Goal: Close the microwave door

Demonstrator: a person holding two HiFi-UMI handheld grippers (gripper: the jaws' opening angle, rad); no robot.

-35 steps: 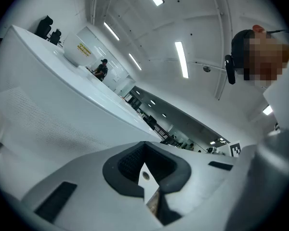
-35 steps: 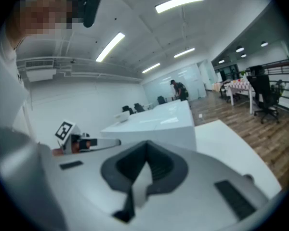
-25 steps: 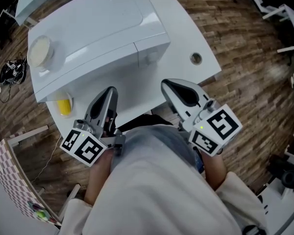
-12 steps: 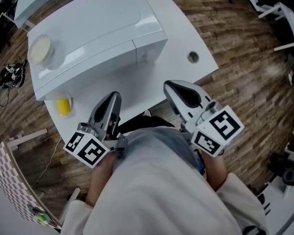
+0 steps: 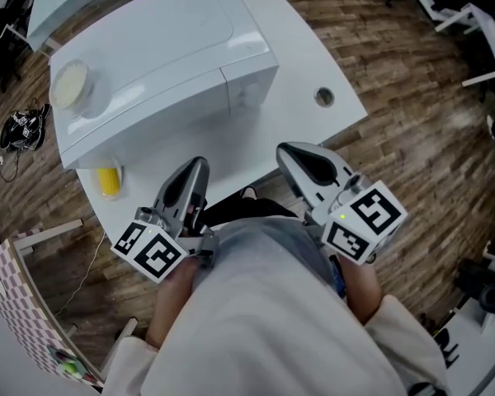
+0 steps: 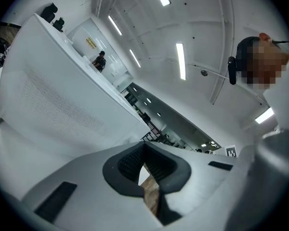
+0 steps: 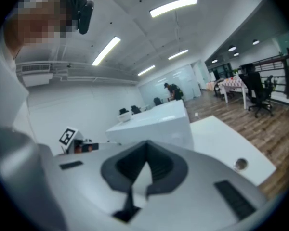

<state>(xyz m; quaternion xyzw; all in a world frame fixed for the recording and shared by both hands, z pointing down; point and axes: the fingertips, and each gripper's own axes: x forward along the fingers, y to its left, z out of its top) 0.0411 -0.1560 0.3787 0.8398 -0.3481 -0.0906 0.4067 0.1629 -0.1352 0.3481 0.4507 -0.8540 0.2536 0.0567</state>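
Here I hold the left gripper (image 5: 195, 167) and the right gripper (image 5: 285, 152) near the microwave (image 5: 148, 56), both pairs of jaws pressed together and empty; its door sits closed.

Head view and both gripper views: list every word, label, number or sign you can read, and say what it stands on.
No text can be read.
Yellow sign on the far wall: too small to read.
Left marker cube, right marker cube: black square patterns, no letters.
Microwave: no label shows.
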